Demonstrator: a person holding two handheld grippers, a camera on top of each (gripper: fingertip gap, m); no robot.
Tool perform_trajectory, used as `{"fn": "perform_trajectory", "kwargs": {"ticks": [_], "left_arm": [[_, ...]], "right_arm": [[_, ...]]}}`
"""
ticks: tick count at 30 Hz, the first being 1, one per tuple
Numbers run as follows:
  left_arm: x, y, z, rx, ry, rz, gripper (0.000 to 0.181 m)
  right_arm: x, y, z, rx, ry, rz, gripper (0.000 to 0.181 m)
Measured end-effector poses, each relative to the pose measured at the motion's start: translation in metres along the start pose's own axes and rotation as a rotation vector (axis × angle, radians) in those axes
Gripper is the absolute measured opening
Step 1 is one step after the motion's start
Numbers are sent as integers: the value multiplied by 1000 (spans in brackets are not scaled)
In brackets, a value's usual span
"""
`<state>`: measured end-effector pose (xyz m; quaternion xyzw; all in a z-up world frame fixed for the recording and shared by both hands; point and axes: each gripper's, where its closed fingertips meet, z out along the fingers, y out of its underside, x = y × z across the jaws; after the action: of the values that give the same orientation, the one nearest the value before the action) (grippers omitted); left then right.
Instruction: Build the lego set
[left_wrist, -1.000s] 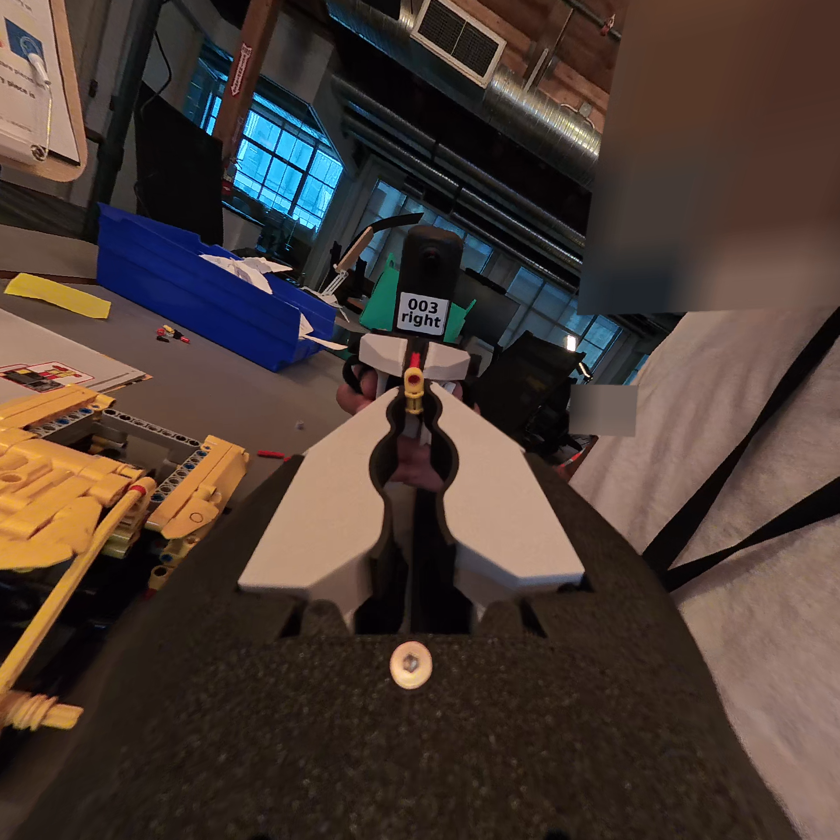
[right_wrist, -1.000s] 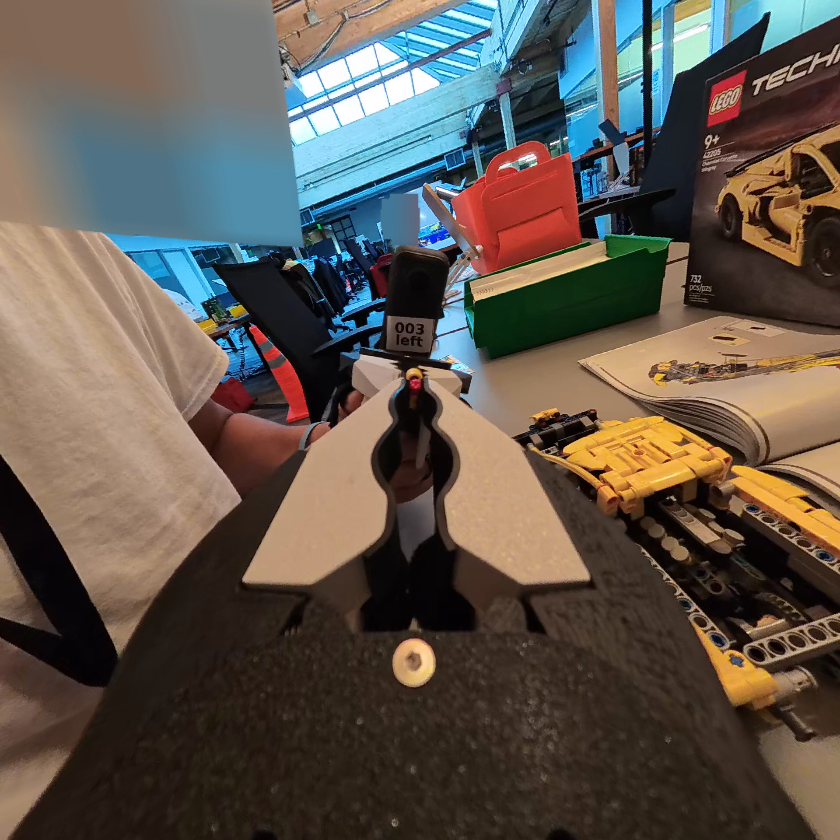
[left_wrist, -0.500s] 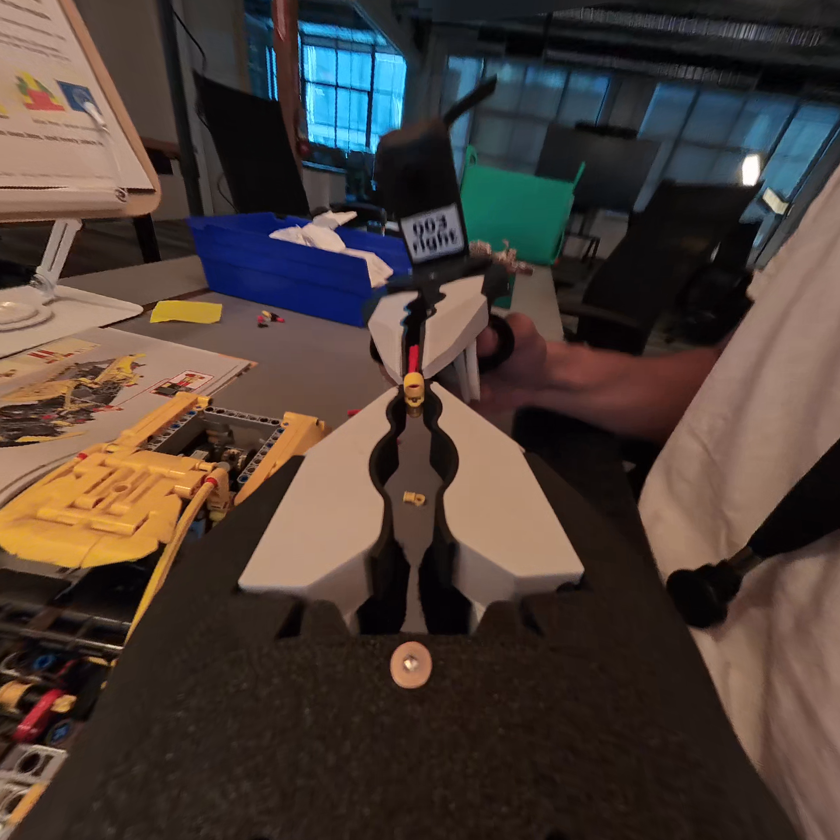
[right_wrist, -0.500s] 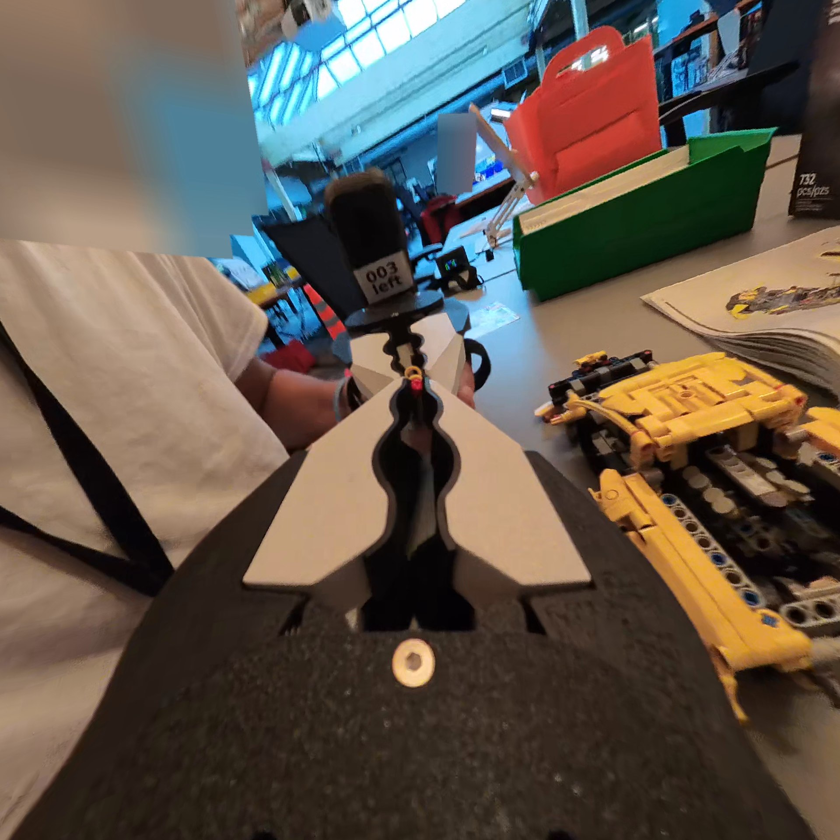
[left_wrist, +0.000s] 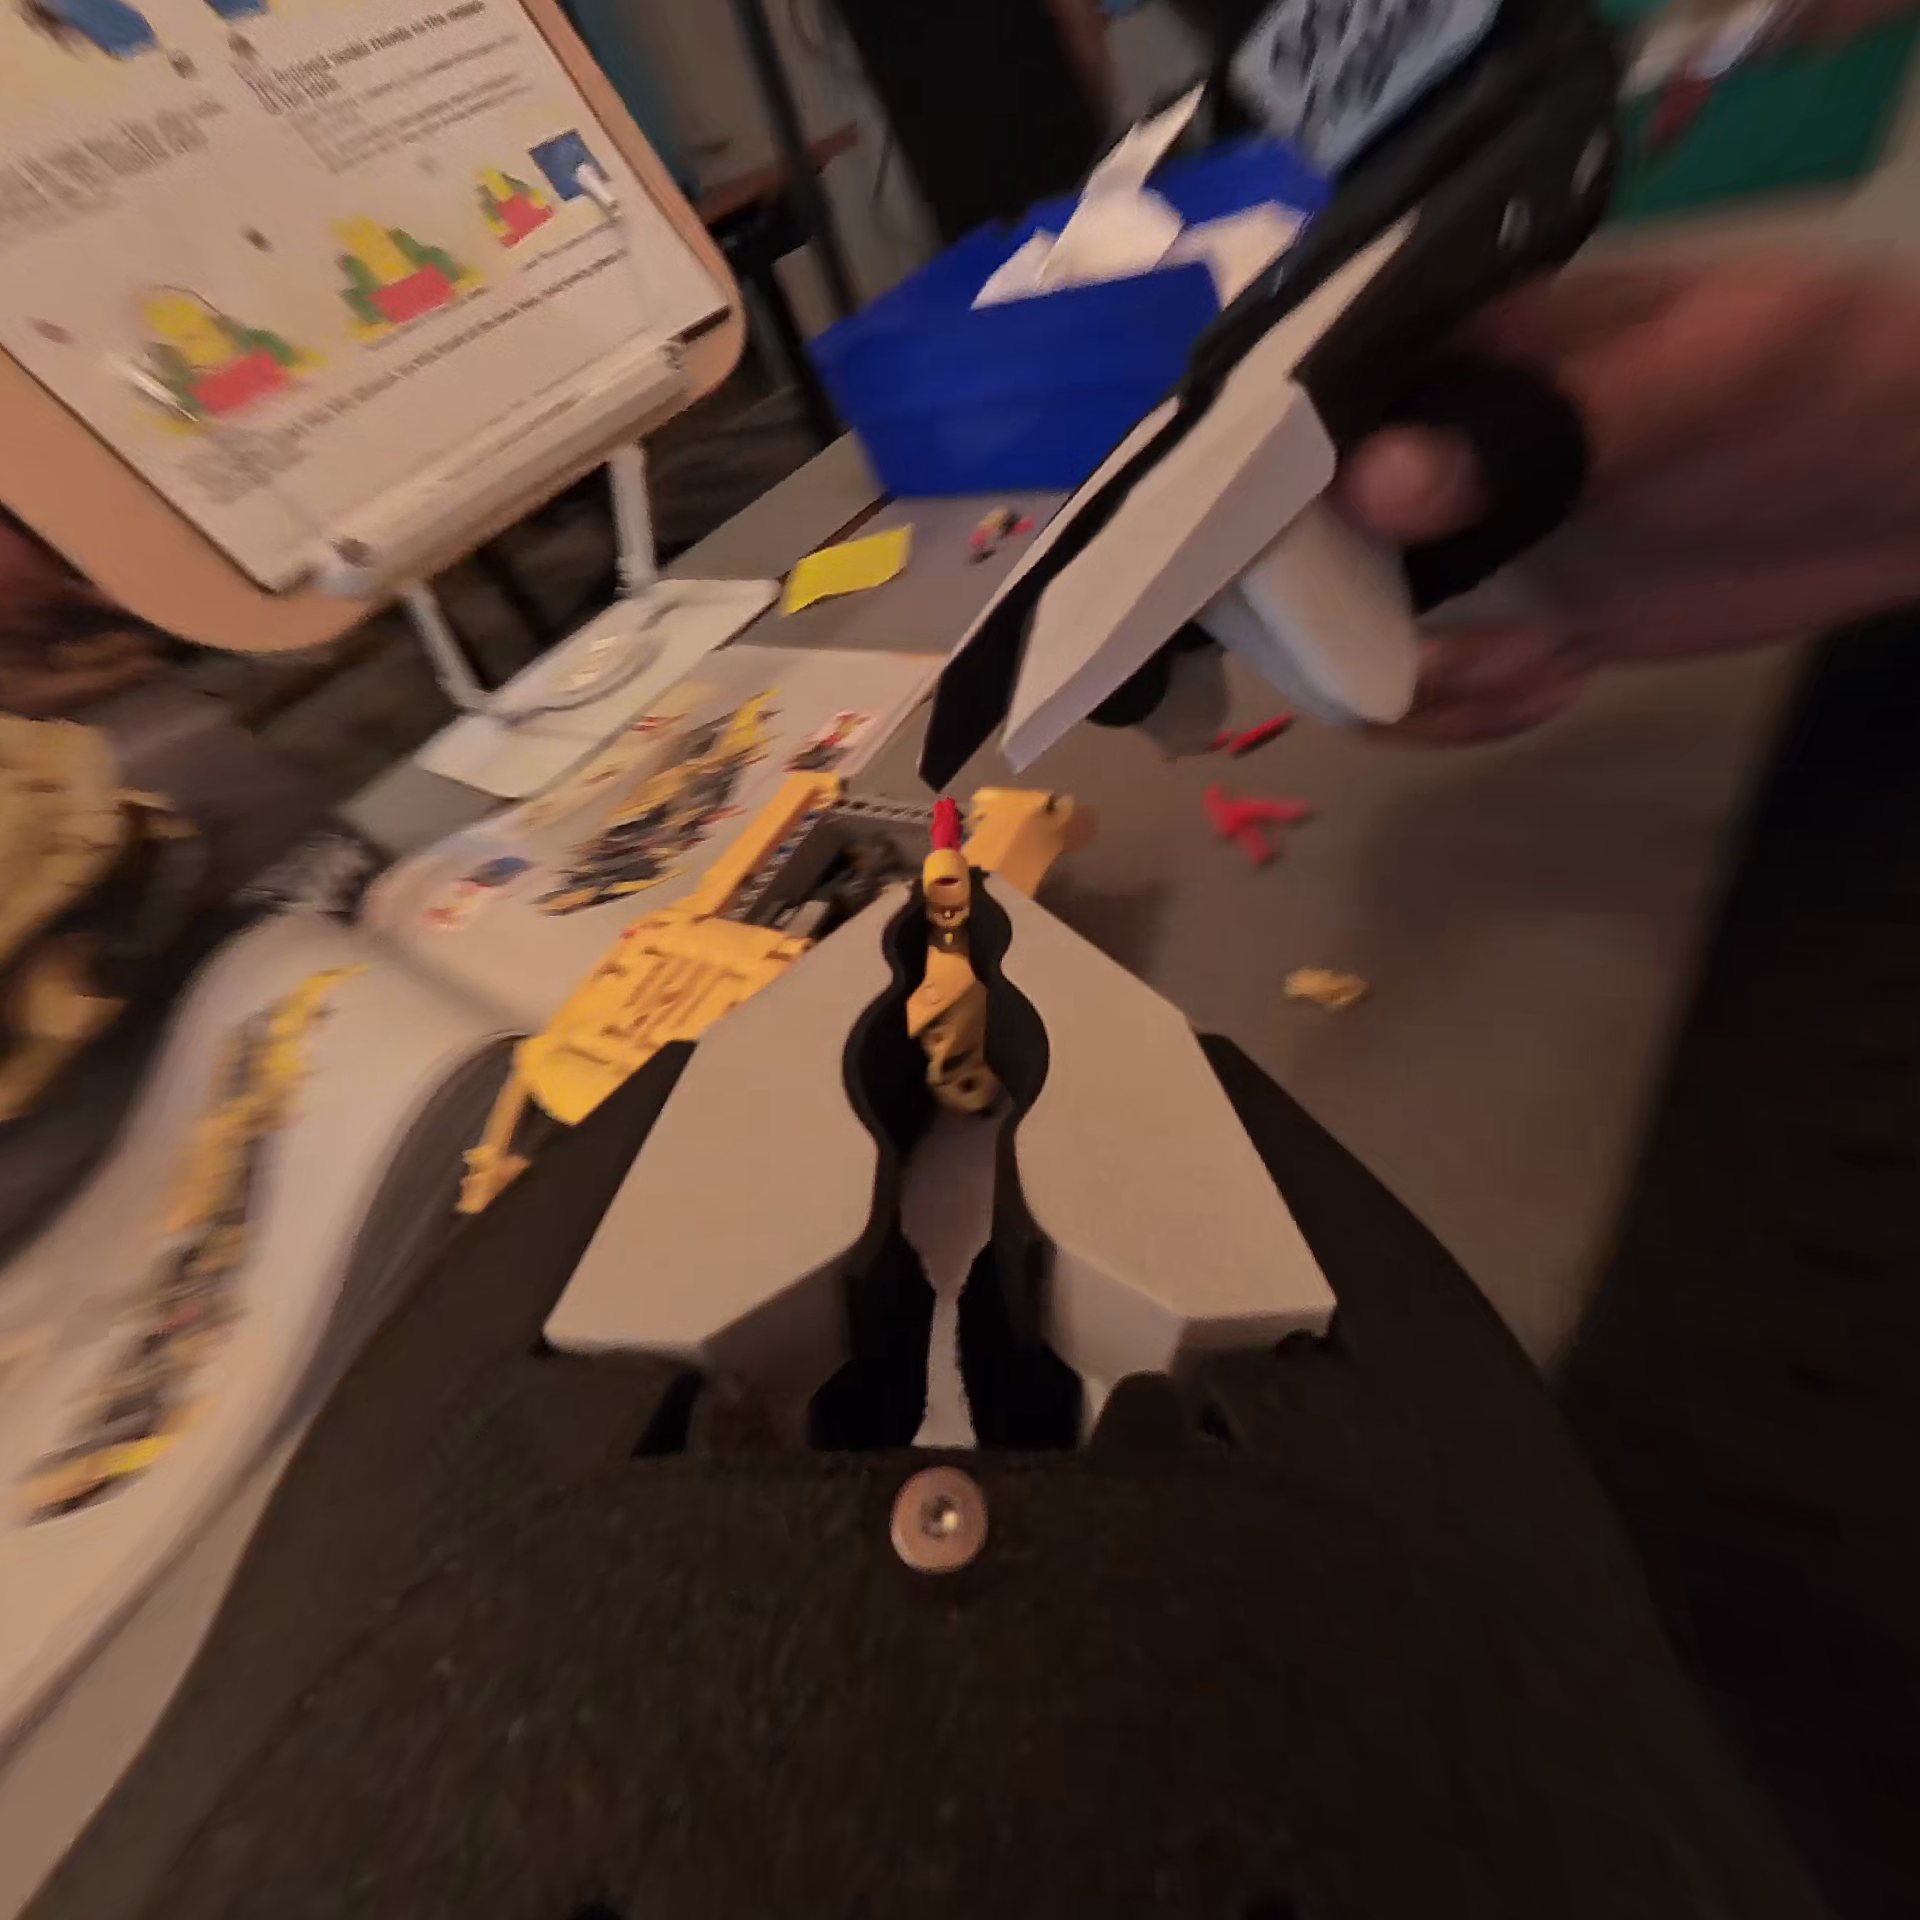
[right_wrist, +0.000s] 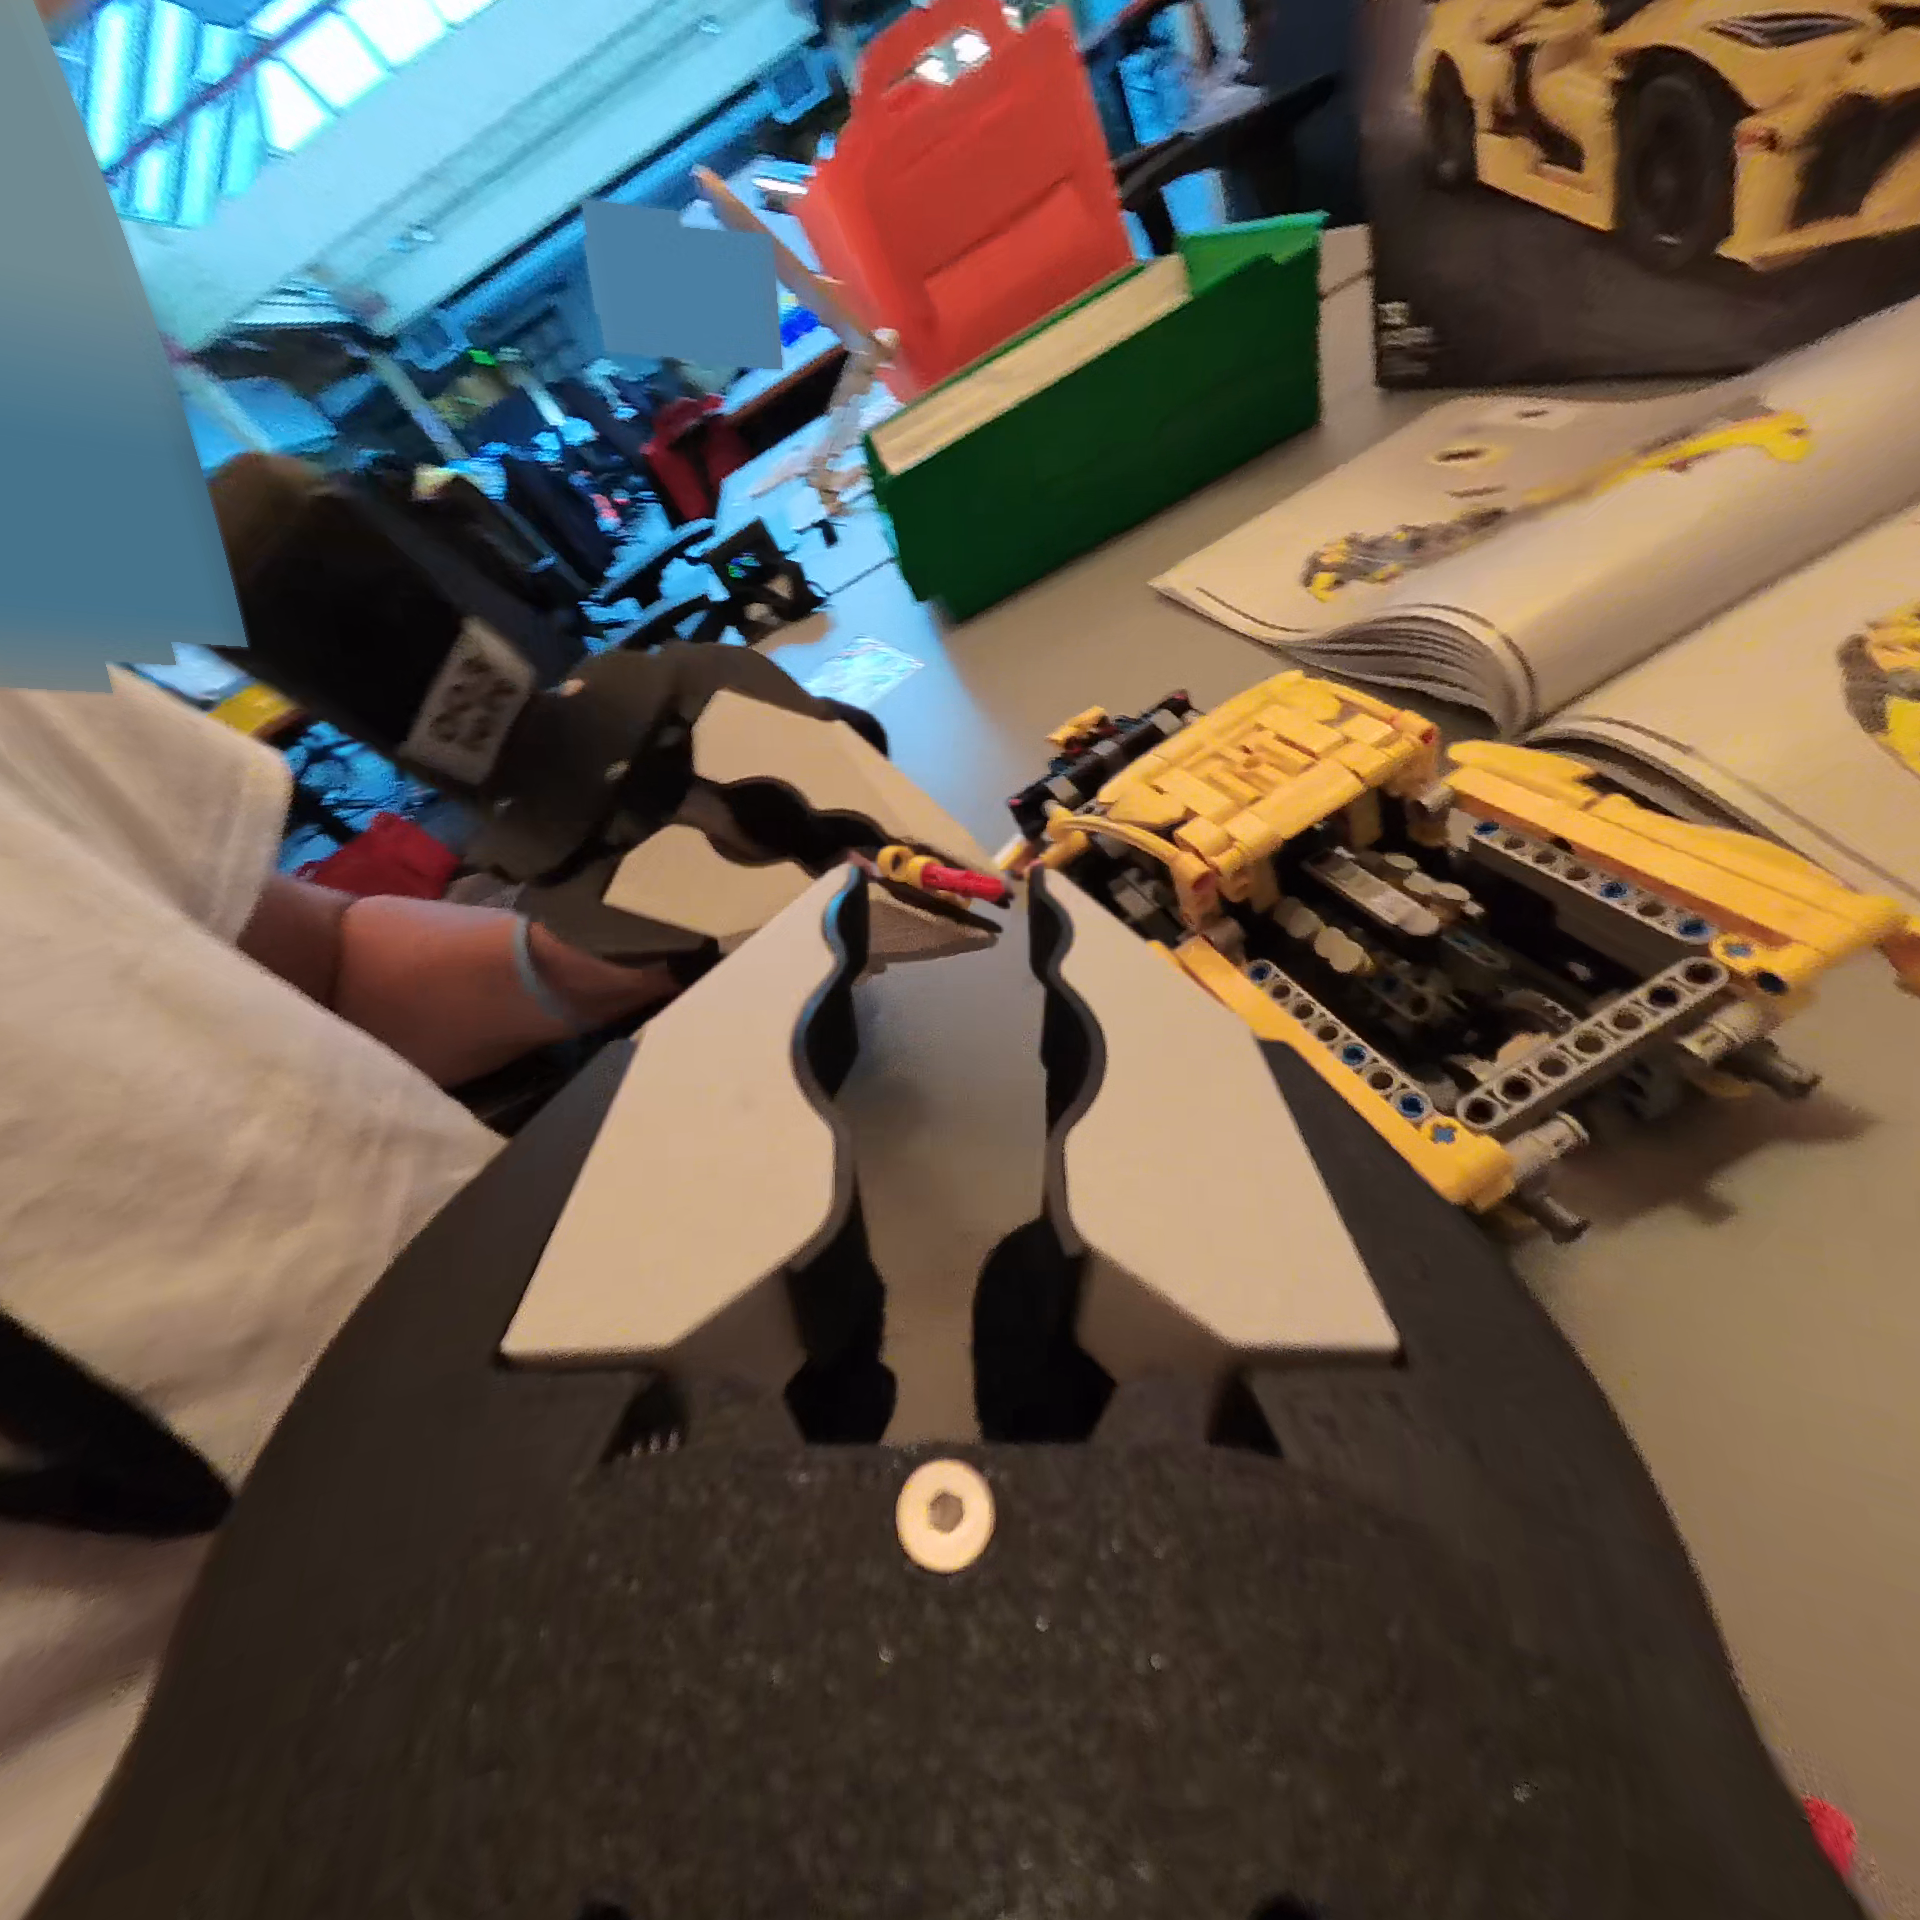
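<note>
My left gripper (left_wrist: 948, 896) is shut on a small yellow connector (left_wrist: 951, 1003) with a red pin (left_wrist: 943, 823) sticking out past the tips. My right gripper (right_wrist: 945, 891) is open and empty, and its fingers flank the tip of the red pin (right_wrist: 954, 881) without gripping it. The right gripper also shows in the left wrist view (left_wrist: 971, 764), just above the pin. The left gripper (right_wrist: 971, 902) comes in from the left in the right wrist view. The half-built yellow car (right_wrist: 1351, 883) lies on the grey table, just right of both grippers.
An open instruction manual (right_wrist: 1558, 540), the set's box (right_wrist: 1662, 187), a green bin (right_wrist: 1091, 436) and an orange bag (right_wrist: 966, 208) are behind the car. A blue bin (left_wrist: 1018, 364), a picture board on a stand (left_wrist: 312, 260) and loose red pieces (left_wrist: 1247, 821) are on the far side. The tips of both grippers are at nearly the same place.
My right gripper has opened and let go of the red pin. Both grippers have tipped down toward the table and the car. The left still holds the connector.
</note>
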<state>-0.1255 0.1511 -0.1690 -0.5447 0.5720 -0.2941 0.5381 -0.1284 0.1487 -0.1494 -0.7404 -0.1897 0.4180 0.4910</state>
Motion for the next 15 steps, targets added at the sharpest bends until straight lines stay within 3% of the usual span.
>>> {"fn": "perform_trajectory", "kwargs": {"ticks": [5, 7, 15], "left_arm": [[-3, 9, 4, -88, -127, 206, 6], [-3, 12, 5, -111, -151, 252, 6], [-4, 11, 5, -144, -230, 383, 6]], "right_arm": [[9, 16, 14, -57, 167, -10, 41], [10, 17, 16, -57, 200, -29, 36], [9, 17, 16, -67, 192, -41, 28]]}}
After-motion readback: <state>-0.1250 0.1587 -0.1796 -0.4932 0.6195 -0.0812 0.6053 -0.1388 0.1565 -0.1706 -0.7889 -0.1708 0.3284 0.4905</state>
